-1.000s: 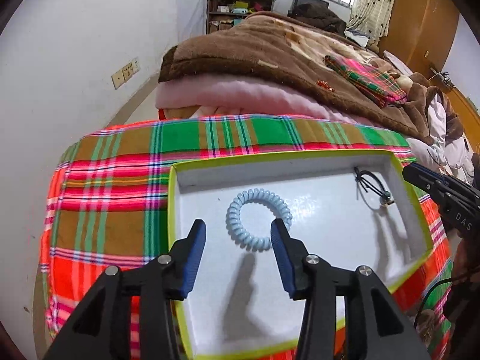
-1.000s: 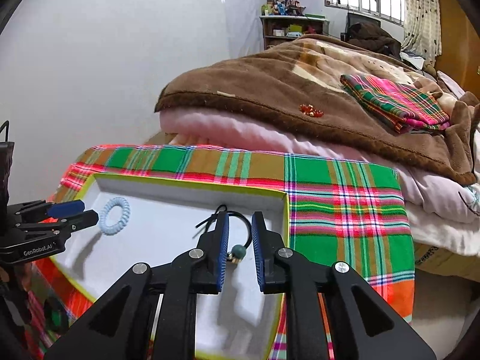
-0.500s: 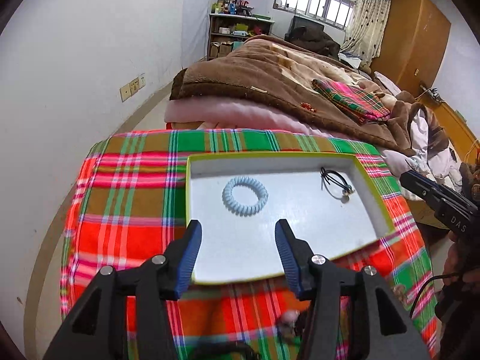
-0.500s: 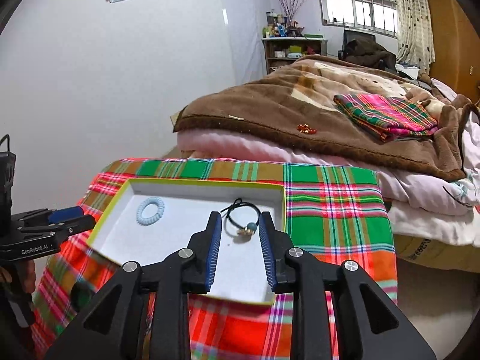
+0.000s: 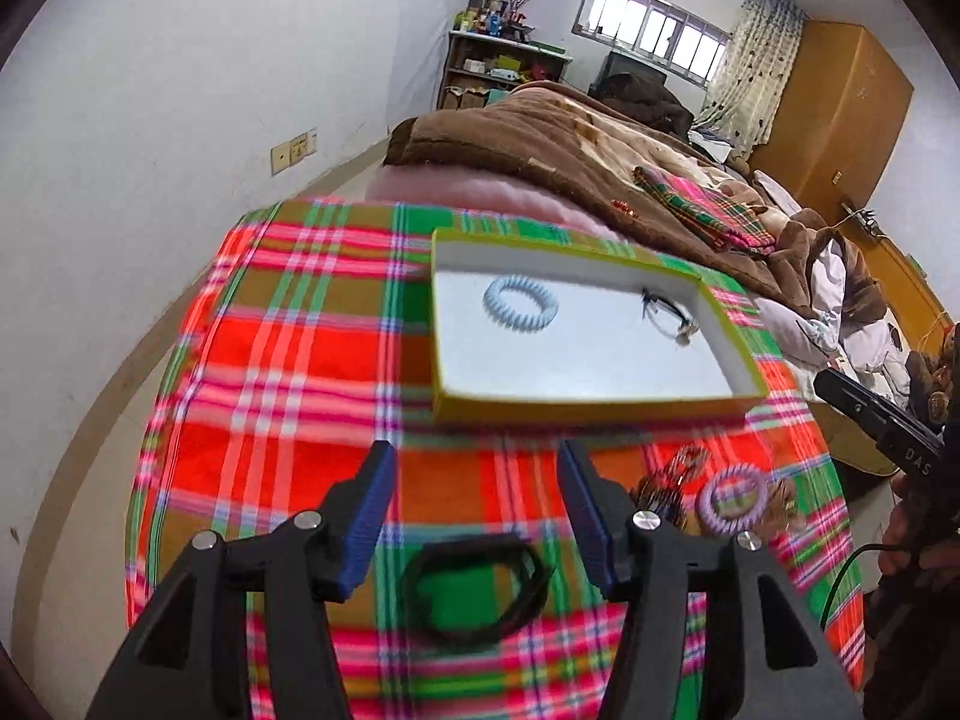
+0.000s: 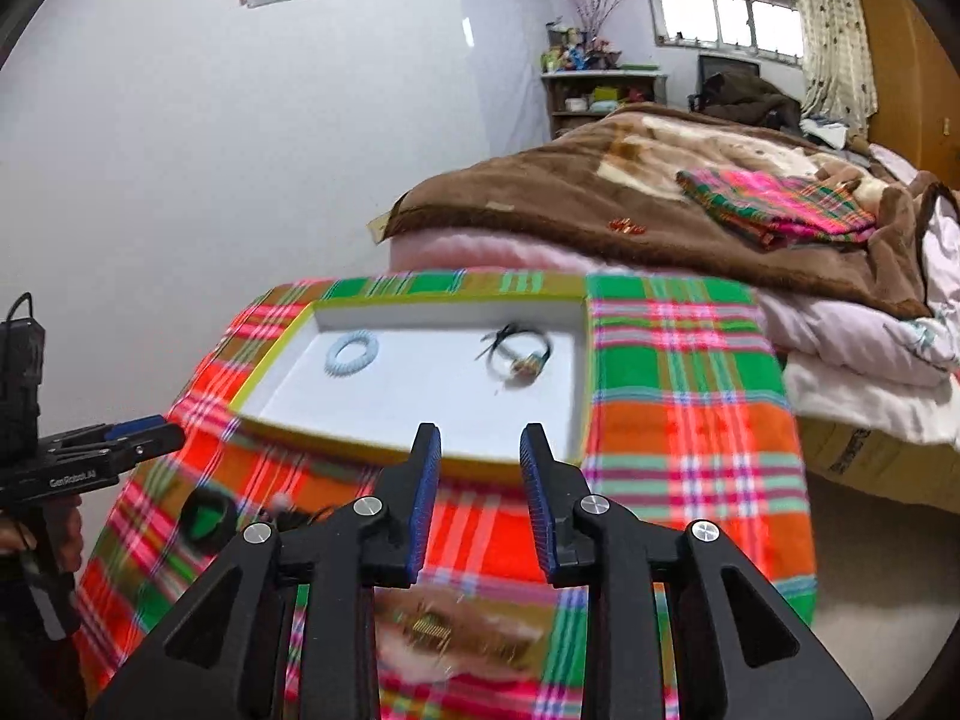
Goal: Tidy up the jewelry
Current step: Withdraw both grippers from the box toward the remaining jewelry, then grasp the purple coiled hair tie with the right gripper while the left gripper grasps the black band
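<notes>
A white tray with a yellow-green rim (image 5: 600,405) (image 6: 420,451) lies on the plaid cloth. In it rest a pale blue coil hair tie (image 5: 521,303) (image 6: 352,353) and a black hair tie with a bead (image 5: 669,317) (image 6: 519,353). My left gripper (image 5: 477,495) hovers in front of the tray, jaws opening, nothing between them; a black hair band (image 5: 474,594) lies on the cloth below it. A purple coil tie (image 5: 733,498) and a dark hair clip (image 5: 663,489) lie to its right. My right gripper (image 6: 480,492) is also opening and empty, above a blurred gold clip (image 6: 429,630).
A bed with a brown blanket (image 5: 540,144) and pink bedding (image 6: 600,249) lies behind the plaid cloth (image 5: 288,360). A folded plaid cloth (image 6: 780,204) sits on the blanket. White wall stands on the left; a shelf (image 5: 498,69) and wardrobe (image 5: 840,114) are at the back.
Both grippers pulled back from the tray toward its near side and widened. The blue coil tie and the black beaded tie stay in the tray; loose items on the cloth came into view.
</notes>
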Demonstrator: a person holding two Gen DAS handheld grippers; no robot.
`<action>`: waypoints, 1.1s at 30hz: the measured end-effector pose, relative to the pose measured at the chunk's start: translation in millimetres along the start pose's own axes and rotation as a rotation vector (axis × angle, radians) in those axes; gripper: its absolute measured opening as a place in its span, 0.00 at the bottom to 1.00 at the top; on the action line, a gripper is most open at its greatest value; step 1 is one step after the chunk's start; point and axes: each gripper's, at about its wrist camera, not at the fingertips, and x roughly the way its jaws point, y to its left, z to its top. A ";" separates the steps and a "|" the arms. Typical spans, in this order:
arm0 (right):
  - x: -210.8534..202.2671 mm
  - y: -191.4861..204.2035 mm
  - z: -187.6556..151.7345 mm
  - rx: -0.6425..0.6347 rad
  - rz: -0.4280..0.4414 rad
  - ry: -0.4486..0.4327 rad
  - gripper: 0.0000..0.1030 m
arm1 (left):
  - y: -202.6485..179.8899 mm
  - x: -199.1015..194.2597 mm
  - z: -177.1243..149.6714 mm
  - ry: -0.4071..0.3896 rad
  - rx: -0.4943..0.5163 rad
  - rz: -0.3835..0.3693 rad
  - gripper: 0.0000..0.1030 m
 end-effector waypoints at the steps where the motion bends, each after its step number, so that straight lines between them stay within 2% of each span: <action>1: 2.2 3.3 -3.0 -0.007 0.009 0.018 0.31 | 3.8 0.2 -4.4 0.004 -0.008 0.003 0.56; 7: 17.8 22.9 -15.2 -0.053 0.041 0.116 0.31 | 20.0 0.8 -27.5 0.024 -0.064 -0.003 0.57; 13: 34.5 37.7 -19.1 -0.113 -0.020 0.203 0.32 | 30.5 4.7 -43.5 0.048 -0.089 -0.011 0.57; 25: 60.4 51.2 -18.1 -0.180 -0.074 0.357 0.32 | 28.1 11.7 -54.9 0.085 -0.066 -0.035 0.59; 33: 66.2 68.5 -24.3 -0.294 -0.091 0.395 0.32 | 22.0 14.8 -54.5 0.094 -0.027 -0.007 0.60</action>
